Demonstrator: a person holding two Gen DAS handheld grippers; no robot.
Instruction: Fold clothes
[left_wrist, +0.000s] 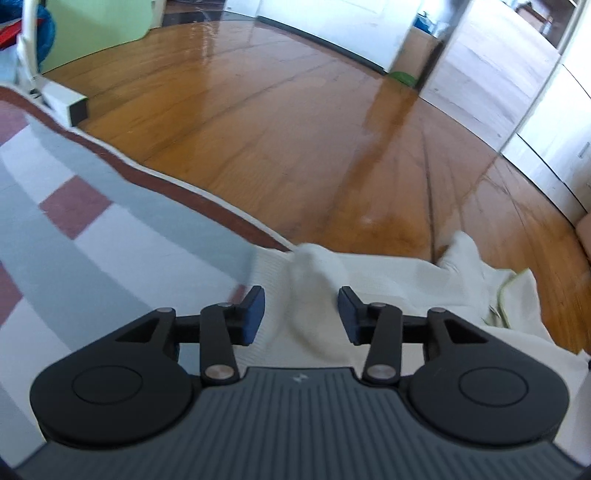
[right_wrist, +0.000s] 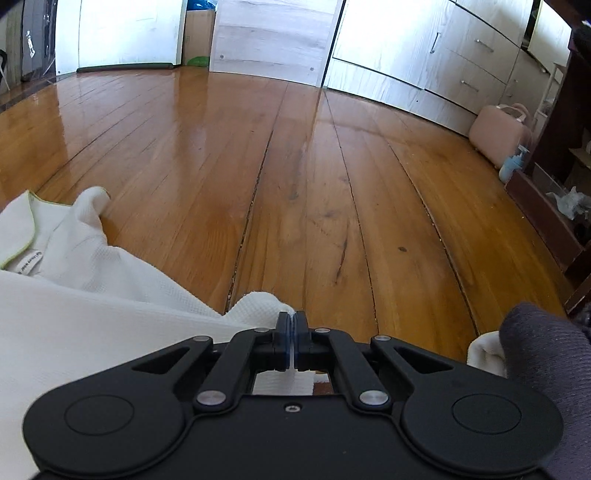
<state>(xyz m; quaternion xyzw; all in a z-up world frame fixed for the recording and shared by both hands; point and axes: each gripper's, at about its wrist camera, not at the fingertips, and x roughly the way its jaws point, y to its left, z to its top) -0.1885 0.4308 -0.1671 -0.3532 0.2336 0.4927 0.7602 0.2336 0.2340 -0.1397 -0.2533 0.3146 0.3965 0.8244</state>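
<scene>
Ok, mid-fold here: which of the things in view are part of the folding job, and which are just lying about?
Part of the job:
- white garment
- right gripper, shut on a fold of it
- left gripper, open over a ridge of it

Lying about:
- checked rug
- pink case
- cardboard box
- dark grey cloth

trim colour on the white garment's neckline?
Yellow-green piping on the white garment neckline; clearest in the right wrist view.

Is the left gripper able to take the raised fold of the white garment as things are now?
Probably yes. The left gripper is open and the raised fold of the white garment already stands between its pads, with nothing in the way.
</scene>
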